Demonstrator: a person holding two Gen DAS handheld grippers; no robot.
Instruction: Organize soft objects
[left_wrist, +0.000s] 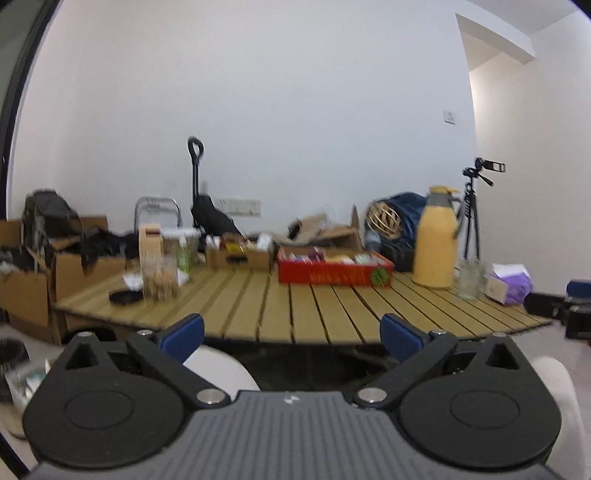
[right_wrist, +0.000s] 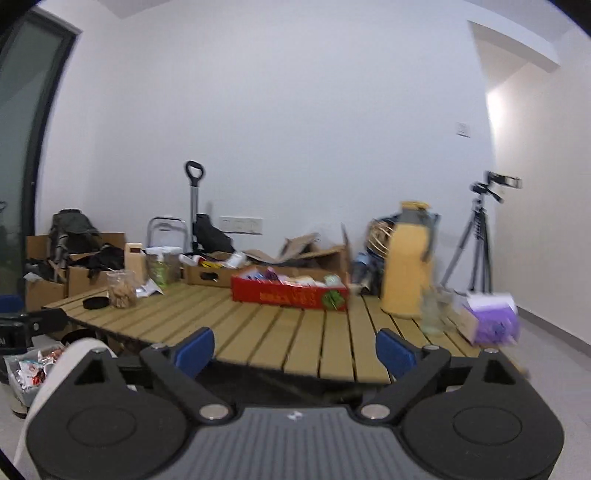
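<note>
A low slatted wooden table (left_wrist: 314, 314) stands ahead of both grippers. On it a red box (left_wrist: 334, 272) holds several small packets, seen too in the right wrist view as the red box (right_wrist: 290, 293). A purple soft pack (left_wrist: 511, 286) lies at the table's right end, blurred as the purple pack (right_wrist: 493, 321). My left gripper (left_wrist: 291, 334) is open just short of the table's near edge, with nothing between its blue pads. My right gripper (right_wrist: 294, 349) is open too, empty, over the near edge.
A yellow jug (left_wrist: 434, 243), a glass mug (left_wrist: 471, 278), a jar of biscuits (left_wrist: 160, 278) and a black lid (left_wrist: 125, 296) stand on the table. Cardboard boxes (left_wrist: 85, 266), a trolley and a tripod (left_wrist: 474, 218) line the wall. A bin with wrappers (right_wrist: 31, 369) sits low left.
</note>
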